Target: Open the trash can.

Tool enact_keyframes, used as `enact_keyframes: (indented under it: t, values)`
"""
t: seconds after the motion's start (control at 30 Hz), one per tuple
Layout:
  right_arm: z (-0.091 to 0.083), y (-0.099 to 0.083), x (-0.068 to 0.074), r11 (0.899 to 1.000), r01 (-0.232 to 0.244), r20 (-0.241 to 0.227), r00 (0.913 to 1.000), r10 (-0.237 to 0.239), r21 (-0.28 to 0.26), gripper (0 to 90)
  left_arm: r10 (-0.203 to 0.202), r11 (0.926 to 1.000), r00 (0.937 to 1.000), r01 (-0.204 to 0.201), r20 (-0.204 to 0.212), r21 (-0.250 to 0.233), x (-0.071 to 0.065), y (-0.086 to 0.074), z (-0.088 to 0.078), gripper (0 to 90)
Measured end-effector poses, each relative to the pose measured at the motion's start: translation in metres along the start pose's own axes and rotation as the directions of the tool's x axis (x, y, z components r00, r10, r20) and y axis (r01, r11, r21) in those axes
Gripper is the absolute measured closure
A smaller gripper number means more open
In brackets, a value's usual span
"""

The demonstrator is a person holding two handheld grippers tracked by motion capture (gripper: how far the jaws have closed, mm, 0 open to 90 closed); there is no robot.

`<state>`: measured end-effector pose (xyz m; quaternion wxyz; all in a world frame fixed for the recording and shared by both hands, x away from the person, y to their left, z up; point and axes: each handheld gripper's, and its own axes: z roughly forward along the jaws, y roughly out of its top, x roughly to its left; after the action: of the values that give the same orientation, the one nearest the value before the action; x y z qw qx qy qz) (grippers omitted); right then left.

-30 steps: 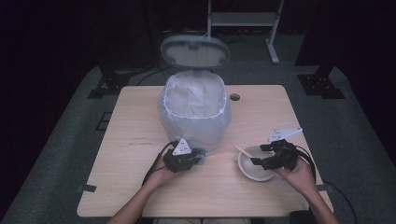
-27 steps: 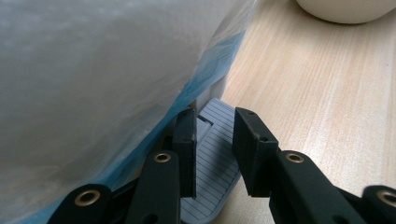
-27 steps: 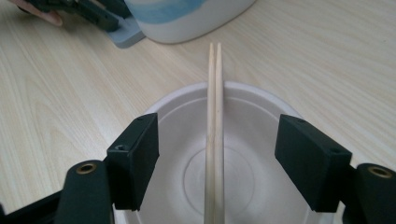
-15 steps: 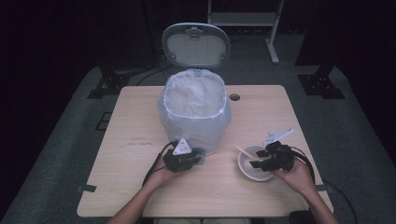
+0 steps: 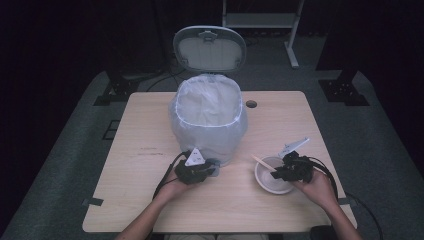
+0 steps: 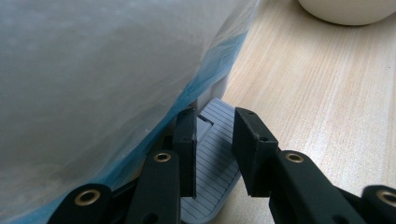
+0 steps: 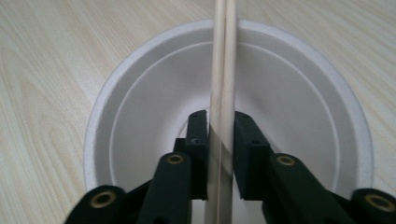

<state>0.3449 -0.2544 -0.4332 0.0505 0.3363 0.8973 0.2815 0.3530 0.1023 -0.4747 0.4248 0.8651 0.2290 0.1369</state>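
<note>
A pedal bin [image 5: 210, 120] lined with a clear bag stands mid-table, its grey lid [image 5: 210, 49] raised. My left gripper [image 5: 200, 170] sits at the bin's front base. In the left gripper view its jaws [image 6: 215, 116] are shut, with nothing between them, and rest over the ribbed grey pedal [image 6: 212, 177]. To the right is a white bowl [image 5: 270, 182]. My right gripper [image 5: 280, 172] hovers over it. Its jaws [image 7: 221, 116] have just been closing and now pinch a pair of wooden chopsticks [image 7: 222, 56] that lie across the bowl's rim [image 7: 107, 93].
A round cable hole [image 5: 251, 104] lies behind the bin to the right. Cables trail from both grippers toward the table's front edge. Bare wood stretches to the left of the bin. Dark floor and stand legs [image 5: 345, 92] surround the table.
The bin lid has swung up from a lower tilt to fully raised. The right gripper has shifted slightly over the bowl. The left hand has stayed put.
</note>
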Motion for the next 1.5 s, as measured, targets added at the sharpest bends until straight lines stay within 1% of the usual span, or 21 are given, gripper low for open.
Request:
enact_keyframes:
  t: [0.13, 0.23, 0.33, 0.37, 0.4, 0.53, 0.57, 0.67, 0.7, 0.73, 0.8, 0.93, 0.97, 1.07, 1.1, 1.17, 1.2, 1.23, 1.33, 1.37, 1.5]
  values:
    - [-0.004, -0.001, 0.000, 1.000, -0.001, -0.011, 0.9999, 0.001, -0.011, 78.9, 0.001, 1.0000, 1.0000, -0.001, 0.001, -0.002, 0.000, 0.000, 0.000, 71.0]
    - [-0.006, 0.000, 0.001, 1.000, -0.006, -0.009, 0.9999, 0.006, -0.022, 79.0, -0.008, 0.9999, 1.0000, 0.008, 0.001, -0.010, 0.000, -0.001, 0.000, 71.0]
    - [-0.013, 0.001, 0.000, 0.999, -0.017, -0.018, 0.9997, 0.016, -0.050, 79.1, -0.004, 0.9999, 1.0000, 0.004, 0.001, -0.010, 0.002, -0.002, 0.000, 70.9]
    - [-0.015, 0.001, 0.000, 0.998, -0.021, -0.018, 0.9996, 0.020, -0.054, 79.1, -0.018, 0.9997, 0.9998, 0.018, 0.002, -0.014, 0.000, -0.002, 0.000, 70.9]
    - [-0.017, 0.002, 0.000, 0.998, -0.024, -0.017, 0.9996, 0.023, -0.061, 79.1, -0.008, 0.9999, 1.0000, 0.008, 0.003, -0.006, 0.001, -0.002, -0.001, 70.9]
    - [-0.023, 0.003, 0.000, 0.996, -0.029, -0.023, 0.9994, 0.027, -0.083, 79.1, -0.009, 0.9999, 1.0000, 0.009, 0.003, -0.008, 0.001, -0.002, -0.001, 70.9]
    - [-0.028, 0.004, 0.001, 0.995, -0.029, -0.025, 0.9993, 0.026, -0.101, 79.1, -0.015, 0.9998, 0.9999, 0.015, 0.005, -0.013, 0.001, -0.002, 0.000, 70.9]
    - [-0.033, 0.006, 0.002, 0.993, -0.032, -0.028, 0.9992, 0.029, -0.117, 79.1, -0.015, 0.9998, 0.9999, 0.015, 0.004, -0.013, 0.001, -0.002, 0.000, 70.9]
    - [-0.040, 0.007, 0.003, 0.989, -0.037, -0.036, 0.9988, 0.033, -0.140, 79.1, -0.016, 0.9998, 0.9999, 0.016, 0.004, -0.013, 0.001, -0.002, 0.000, 70.9]
    - [-0.040, 0.007, 0.003, 0.989, -0.037, -0.036, 0.9988, 0.033, -0.140, 79.1, -0.016, 0.9998, 0.9999, 0.016, 0.004, -0.013, 0.001, -0.002, 0.000, 70.9]
    - [-0.046, 0.009, 0.002, 0.986, -0.043, -0.049, 0.9982, 0.035, -0.163, 79.1, -0.017, 0.9997, 0.9998, 0.017, 0.004, -0.015, 0.001, -0.002, 0.000, 70.9]
    - [-0.058, 0.013, 0.002, 0.981, -0.042, -0.046, 0.9984, 0.034, -0.188, 79.2, -0.019, 0.9997, 0.9998, 0.019, 0.004, -0.014, 0.001, -0.002, 0.000, 70.9]
    - [-0.064, 0.015, 0.002, 0.979, -0.044, -0.051, 0.9981, 0.034, -0.201, 79.2, -0.019, 0.9997, 0.9998, 0.019, 0.003, -0.017, 0.001, -0.002, 0.000, 70.9]
    - [-0.069, 0.017, 0.002, 0.978, -0.039, -0.045, 0.9985, 0.030, -0.207, 79.2, -0.019, 0.9997, 0.9998, 0.019, 0.003, -0.016, 0.001, -0.002, 0.000, 71.0]
    - [-0.076, 0.021, 0.003, 0.975, -0.040, -0.052, 0.9982, 0.029, -0.218, 79.2, -0.019, 0.9997, 0.9998, 0.019, 0.003, -0.017, 0.001, -0.002, 0.000, 71.0]
    - [-0.079, 0.023, 0.003, 0.974, -0.034, -0.049, 0.9985, 0.023, -0.223, 79.2, -0.015, 0.9998, 0.9999, 0.015, 0.003, -0.015, 0.002, -0.003, 0.000, 71.0]
    - [-0.085, 0.026, 0.004, 0.973, -0.027, -0.049, 0.9987, 0.017, -0.228, 79.2, -0.016, 0.9998, 0.9999, 0.016, 0.002, -0.015, 0.001, -0.003, 0.000, 70.9]
    - [-0.085, 0.026, 0.004, 0.973, -0.027, -0.049, 0.9987, 0.017, -0.228, 79.2, -0.016, 0.9998, 0.9999, 0.016, 0.002, -0.015, 0.001, -0.003, 0.000, 71.0]
    - [-0.096, 0.035, 0.007, 0.970, -0.016, -0.050, 0.9987, 0.004, -0.242, 79.2, -0.023, 0.9996, 0.9997, 0.023, 0.004, -0.019, 0.001, -0.003, 0.000, 71.0]
    - [-0.099, 0.037, 0.008, 0.970, -0.011, -0.048, 0.9988, -0.001, -0.244, 79.2, -0.031, 0.9992, 0.9995, 0.031, 0.006, -0.026, 0.001, -0.003, 0.000, 70.9]
    - [-0.107, 0.043, 0.010, 0.970, -0.002, -0.047, 0.9989, -0.010, -0.243, 79.2, -0.029, 0.9992, 0.9996, 0.029, 0.006, -0.027, 0.001, -0.003, 0.000, 70.9]
